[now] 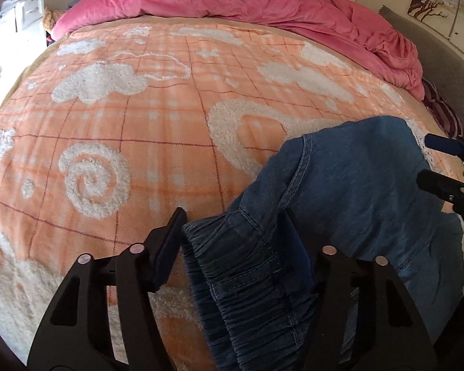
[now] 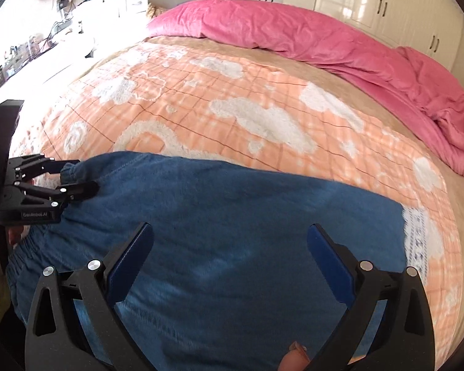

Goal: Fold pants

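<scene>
1. Because the fold needs a held edge, the left gripper (image 2: 80, 176), at the left edge of the right wrist view, has its jaws around the gathered waistband (image 1: 247, 266) of the pants (image 2: 219, 225); whether the pads press I cannot tell.
2. The pants lie across the lower middle of the frame on the orange blanket (image 2: 201, 99).
3. The right gripper (image 2: 230, 247) hovers at lower centre, jaws wide, holding nothing, likely to take the cloth beneath it.
</scene>
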`<action>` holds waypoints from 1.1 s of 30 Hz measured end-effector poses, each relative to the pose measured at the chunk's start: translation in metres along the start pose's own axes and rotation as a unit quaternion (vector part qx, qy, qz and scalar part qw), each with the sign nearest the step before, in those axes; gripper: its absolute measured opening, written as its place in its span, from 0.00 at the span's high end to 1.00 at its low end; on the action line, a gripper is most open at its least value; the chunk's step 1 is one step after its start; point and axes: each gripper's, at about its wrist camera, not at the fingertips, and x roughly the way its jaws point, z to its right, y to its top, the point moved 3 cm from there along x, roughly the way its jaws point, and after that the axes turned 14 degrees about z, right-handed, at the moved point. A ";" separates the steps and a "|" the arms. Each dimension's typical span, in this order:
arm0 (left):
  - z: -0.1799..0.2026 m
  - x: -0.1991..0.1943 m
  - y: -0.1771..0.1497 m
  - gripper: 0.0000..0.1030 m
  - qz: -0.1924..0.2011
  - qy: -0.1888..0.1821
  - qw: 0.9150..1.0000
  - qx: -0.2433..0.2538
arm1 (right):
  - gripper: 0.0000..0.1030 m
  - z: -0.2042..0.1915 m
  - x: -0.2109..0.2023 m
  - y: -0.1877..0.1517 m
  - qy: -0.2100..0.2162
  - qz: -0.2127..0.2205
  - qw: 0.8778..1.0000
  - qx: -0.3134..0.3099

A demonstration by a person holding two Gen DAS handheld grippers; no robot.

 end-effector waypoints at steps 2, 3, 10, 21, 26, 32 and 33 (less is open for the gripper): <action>-0.004 -0.002 0.001 0.62 0.005 0.000 1.000 -0.008 | 0.04 -0.004 0.013 0.005 0.006 -0.009 1.000 -0.016; -0.006 -0.005 0.002 0.67 0.014 -0.006 1.000 -0.017 | 0.04 -0.006 0.019 0.007 0.005 -0.013 1.000 -0.027; 0.012 -0.035 0.009 0.70 0.078 0.003 0.997 0.018 | 0.04 -0.019 0.047 0.023 0.024 -0.028 0.994 -0.101; 0.044 -0.075 0.003 0.70 0.148 0.009 0.984 0.101 | 0.56 -0.056 0.059 0.027 0.121 -0.061 0.971 -0.196; 0.031 -0.070 0.003 0.70 0.143 0.024 0.985 0.089 | 0.89 -0.057 0.042 0.011 0.116 -0.041 0.979 -0.161; 0.041 -0.086 0.000 0.70 0.166 0.017 0.980 0.107 | 0.93 -0.044 -0.011 -0.003 0.093 0.019 0.992 -0.088; 0.044 -0.090 -0.002 0.70 0.168 0.016 0.980 0.109 | 0.92 -0.044 -0.019 -0.005 0.090 0.027 0.992 -0.083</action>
